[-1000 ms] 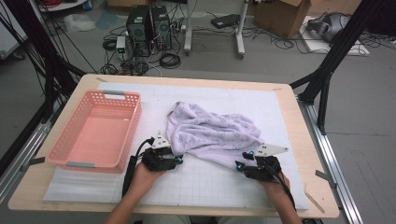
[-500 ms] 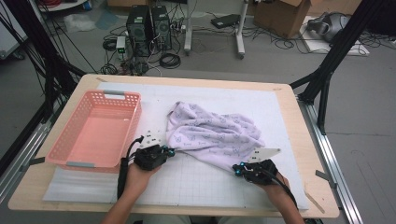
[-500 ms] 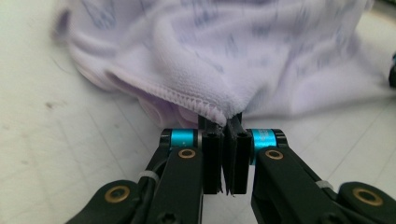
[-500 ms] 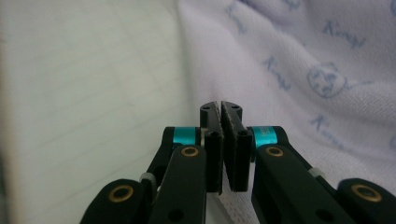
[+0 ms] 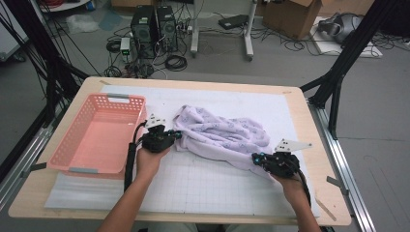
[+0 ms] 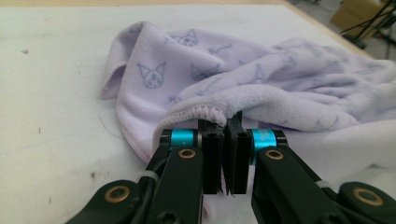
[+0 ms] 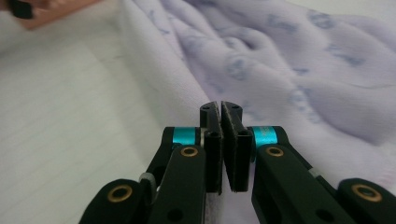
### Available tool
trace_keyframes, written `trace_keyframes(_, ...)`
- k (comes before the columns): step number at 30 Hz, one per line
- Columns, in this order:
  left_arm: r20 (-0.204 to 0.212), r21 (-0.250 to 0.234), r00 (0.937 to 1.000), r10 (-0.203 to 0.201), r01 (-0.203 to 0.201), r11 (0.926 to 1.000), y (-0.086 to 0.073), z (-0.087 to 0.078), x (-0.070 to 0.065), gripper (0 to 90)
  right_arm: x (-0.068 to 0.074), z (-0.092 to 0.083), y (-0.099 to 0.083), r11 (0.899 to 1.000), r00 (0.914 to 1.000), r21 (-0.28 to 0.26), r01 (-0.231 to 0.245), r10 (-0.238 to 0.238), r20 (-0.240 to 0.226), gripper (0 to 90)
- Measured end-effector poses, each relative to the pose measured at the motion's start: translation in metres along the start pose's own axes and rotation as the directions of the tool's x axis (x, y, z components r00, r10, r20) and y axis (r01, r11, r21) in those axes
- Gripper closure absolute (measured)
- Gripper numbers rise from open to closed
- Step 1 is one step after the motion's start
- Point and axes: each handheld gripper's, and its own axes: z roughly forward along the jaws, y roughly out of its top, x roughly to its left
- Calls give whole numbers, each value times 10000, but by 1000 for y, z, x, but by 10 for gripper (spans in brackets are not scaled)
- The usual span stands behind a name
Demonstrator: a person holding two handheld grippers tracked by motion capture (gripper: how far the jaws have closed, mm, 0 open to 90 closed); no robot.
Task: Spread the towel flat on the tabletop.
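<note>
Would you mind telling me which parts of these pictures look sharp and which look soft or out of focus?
High view: evenly lit, mildly soft, no glare on the table. Left gripper view: the left tool and the hem of the lilac towel are crisp, its far folds soft. Right gripper view: the right tool is sharp, the towel behind it blurred.

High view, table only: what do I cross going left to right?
Basket → left gripper → towel → right gripper.
</note>
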Motion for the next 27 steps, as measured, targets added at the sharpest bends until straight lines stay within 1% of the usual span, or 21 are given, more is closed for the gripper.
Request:
trace_keyframes(2, -264, -21, 9996, -58, 57, 10000, -2, 11, 2, 866, -3, 5, 1, 9995, 9972, 302, 57, -79, 740, 871)
trace_keyframes(4, -490, 308, 9986, -196, 212, 9993, -7, 22, 6, 862, -7, 11, 0, 9989, 9915, 462, 26, -85, 1297, 870)
trace_keyframes(5, -578, 488, 9978, -318, 347, 9982, -9, 26, 7, 842, -9, 13, -1, 9984, 9878, 563, -5, -82, 1556, 870)
trace_keyframes(6, -658, 575, 9967, -485, 523, 9970, -11, 28, 8, 785, -11, 16, -2, 9974, 9847, 720, 78, -202, 1732, 870)
trace_keyframes(7, -710, 555, 9956, -617, 657, 9963, -11, 28, 8, 704, -10, 19, -3, 9963, 9822, 861, 9, -171, 1870, 870)
trace_keyframes(8, -616, 499, 9962, -617, 648, 9967, -10, 26, 8, 646, -10, 22, -4, 9955, 9792, 944, 94, -283, 2011, 868)
trace_keyframes(10, -428, 230, 9968, -667, 678, 9974, -8, 18, 9, 544, -9, 24, -4, 9938, 9756, 1077, 285, -511, 2138, 865)
trace_keyframes(11, -247, 97, 9979, -597, 599, 9982, -7, 12, 9, 529, -8, 24, -4, 9929, 9748, 1132, 356, -594, 2149, 864)
trace_keyframes(13, 70, -159, 9996, -281, 282, 9995, -6, 0, 10, 536, -8, 24, -4, 9930, 9744, 1121, 375, -612, 2165, 862)
trace_keyframes(15, 324, -134, 9995, 51, -47, 9999, -8, -10, 8, 558, -8, 25, -4, 9930, 9743, 1124, 372, -610, 2167, 861)
trace_keyframes(16, 476, -101, 9985, 258, -253, 9996, -11, -13, 6, 579, -7, 25, -4, 9930, 9742, 1121, 366, -604, 2173, 861)
trace_keyframes(17, 601, -31, 9965, 580, -579, 9983, -14, -17, 3, 598, -7, 25, -4, 9931, 9741, 1115, 357, -595, 2180, 859)
trace_keyframes(18, 769, 166, 9930, 893, -908, 9957, -17, -19, 1, 633, -8, 24, -4, 9930, 9740, 1119, 365, -603, 2182, 857)
trace_keyframes(19, 826, 169, 9894, 1197, -1214, 9925, -20, -21, -2, 660, -7, 24, -4, 9935, 9744, 1091, 314, -547, 2181, 855)
trace_keyframes(20, 951, 157, 9866, 1325, -1346, 9908, -23, -22, -5, 664, -7, 24, -4, 9935, 9745, 1101, 287, -524, 2184, 853)
trace_keyframes(21, 1060, 274, 9836, 1461, -1497, 9883, -26, -21, -8, 674, -7, 24, -4, 9937, 9749, 1086, 289, -520, 2164, 853)
trace_keyframes(22, 1078, 546, 9811, 1605, -1670, 9844, -28, -18, -11, 665, -7, 24, -4, 9936, 9751, 1094, 264, -497, 2159, 852)
trace_keyframes(23, 1061, 749, 9798, 1694, -1778, 9812, -29, -14, -14, 633, -8, 24, -4, 9937, 9755, 1096, 240, -473, 2150, 851)
trace_keyframes(24, 1019, 897, 9794, 1746, -1838, 9789, -30, -10, -16, 603, -8, 24, -4, 9940, 9756, 1070, 221, -448, 2148, 849)
trace_keyframes(26, 892, 1071, 9815, 1695, -1787, 9781, -31, -1, -20, 527, -7, 24, -4, 9937, 9756, 1096, 220, -453, 2148, 844)
trace_keyframes(27, 846, 1112, 9810, 1747, -1835, 9767, -32, 3, -23, 523, -7, 24, -4, 9938, 9757, 1088, 223, -454, 2145, 841)
